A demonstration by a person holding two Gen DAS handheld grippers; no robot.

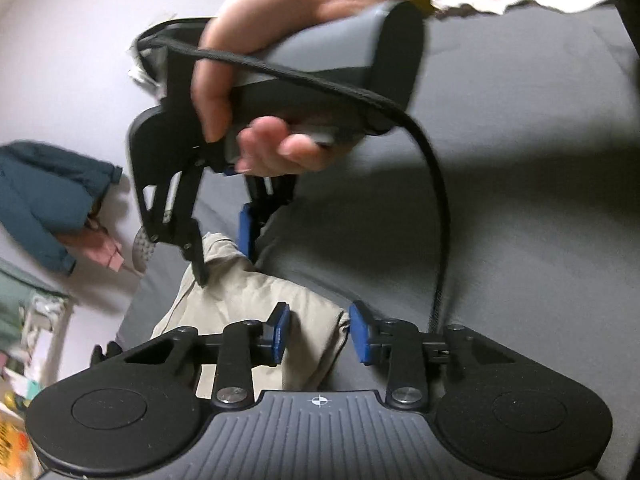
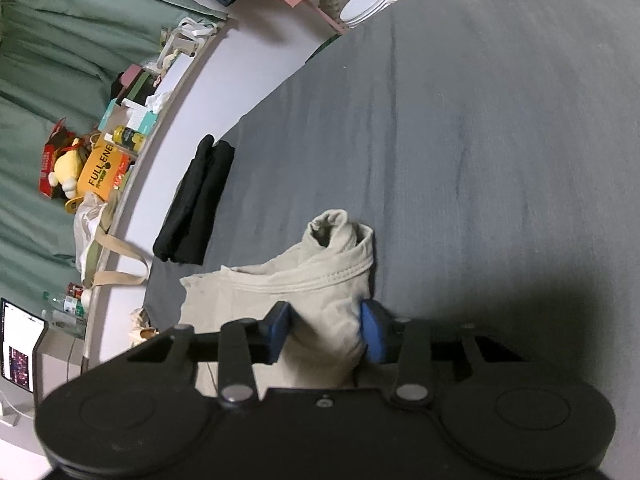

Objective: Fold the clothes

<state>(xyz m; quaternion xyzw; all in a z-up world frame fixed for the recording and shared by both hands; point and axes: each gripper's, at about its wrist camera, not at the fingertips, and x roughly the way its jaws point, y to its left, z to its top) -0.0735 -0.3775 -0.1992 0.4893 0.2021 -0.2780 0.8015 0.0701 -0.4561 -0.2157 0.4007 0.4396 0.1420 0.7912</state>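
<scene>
A beige garment [image 1: 256,296] [image 2: 320,280] lies bunched on the grey sheet [image 1: 520,160] [image 2: 480,120]. In the left wrist view my left gripper [image 1: 320,334] has its blue pads [image 1: 280,332] partly closed, with a thick fold of the garment filling nearly all the gap. A hand [image 1: 280,40] holds my right gripper [image 1: 220,248] just ahead, pointing down onto the garment's far end. In the right wrist view the right gripper [image 2: 326,334] has beige cloth packed between its blue pads [image 2: 374,336], and the garment's hemmed edge [image 2: 340,228] stands up beyond them.
A folded black garment [image 2: 196,200] lies at the sheet's left edge. White plates [image 2: 368,0] on a dotted mat sit at the far end. A teal jacket [image 1: 48,200] hangs on the wall. A cluttered shelf [image 2: 120,140], tote bag [image 2: 108,256] and laptop [image 2: 20,344] stand left.
</scene>
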